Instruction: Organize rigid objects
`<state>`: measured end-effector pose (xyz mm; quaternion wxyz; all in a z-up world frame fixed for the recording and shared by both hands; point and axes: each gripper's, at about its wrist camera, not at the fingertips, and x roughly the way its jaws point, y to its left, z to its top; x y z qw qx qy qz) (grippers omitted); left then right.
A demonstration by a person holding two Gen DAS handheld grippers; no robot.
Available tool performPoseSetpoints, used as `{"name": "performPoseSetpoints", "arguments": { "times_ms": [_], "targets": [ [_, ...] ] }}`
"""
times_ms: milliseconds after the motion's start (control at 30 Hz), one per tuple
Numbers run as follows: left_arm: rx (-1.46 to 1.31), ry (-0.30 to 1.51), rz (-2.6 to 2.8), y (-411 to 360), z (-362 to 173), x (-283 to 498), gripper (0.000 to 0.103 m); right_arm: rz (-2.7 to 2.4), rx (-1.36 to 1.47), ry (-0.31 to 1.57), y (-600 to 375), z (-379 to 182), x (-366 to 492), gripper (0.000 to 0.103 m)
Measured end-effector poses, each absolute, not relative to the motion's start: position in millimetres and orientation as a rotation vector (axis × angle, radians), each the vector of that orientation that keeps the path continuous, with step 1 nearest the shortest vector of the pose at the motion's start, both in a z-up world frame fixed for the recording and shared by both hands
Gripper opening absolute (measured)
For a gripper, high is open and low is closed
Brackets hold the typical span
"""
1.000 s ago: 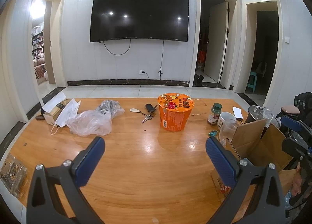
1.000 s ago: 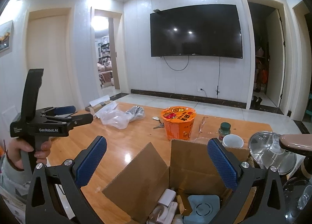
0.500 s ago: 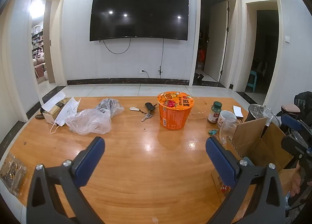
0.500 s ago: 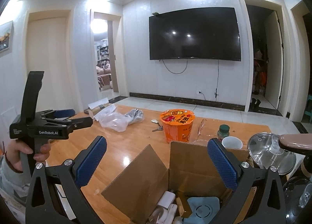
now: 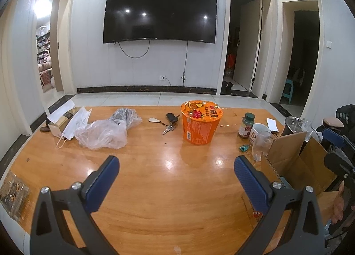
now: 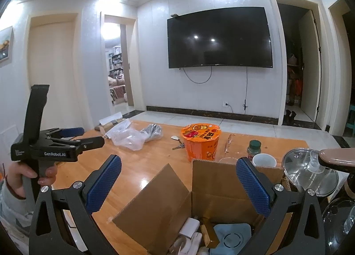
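Note:
An orange noodle cup (image 5: 201, 125) stands mid-table, also in the right wrist view (image 6: 200, 141). Keys (image 5: 170, 123), a green-capped bottle (image 5: 245, 125), a white mug (image 5: 259, 131), a clear glass (image 5: 261, 145) and a teal clip (image 5: 244, 148) lie around it. An open cardboard box (image 6: 199, 206) at the right holds a white charger (image 6: 188, 228) and a blue device (image 6: 231, 236). My left gripper (image 5: 175, 179) is open and empty above the near table; it also shows in the right wrist view (image 6: 73, 136). My right gripper (image 6: 178, 180) is open and empty above the box.
A clear plastic bag (image 5: 102, 135), a face mask (image 5: 74, 125) and a small box (image 5: 60, 121) lie at the table's left. A packet (image 5: 13, 192) sits at the near left edge. A glass pot lid (image 6: 309, 171) stands right of the box.
Both grippers stay open and nearly still. The left view has shifted slightly back from the table; the right view has tilted slightly.

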<state>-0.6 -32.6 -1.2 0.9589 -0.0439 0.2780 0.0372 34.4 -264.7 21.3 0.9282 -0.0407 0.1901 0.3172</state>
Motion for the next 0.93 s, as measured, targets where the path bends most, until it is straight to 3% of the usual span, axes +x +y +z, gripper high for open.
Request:
{"name": "performPoseSetpoints", "arguments": {
  "times_ms": [933],
  "targets": [
    [-0.096, 0.561, 0.069, -32.5, -1.8, -1.1, 0.102, 0.665, -0.092, 0.41, -257.0, 18.9, 34.5, 0.103]
  ]
}}
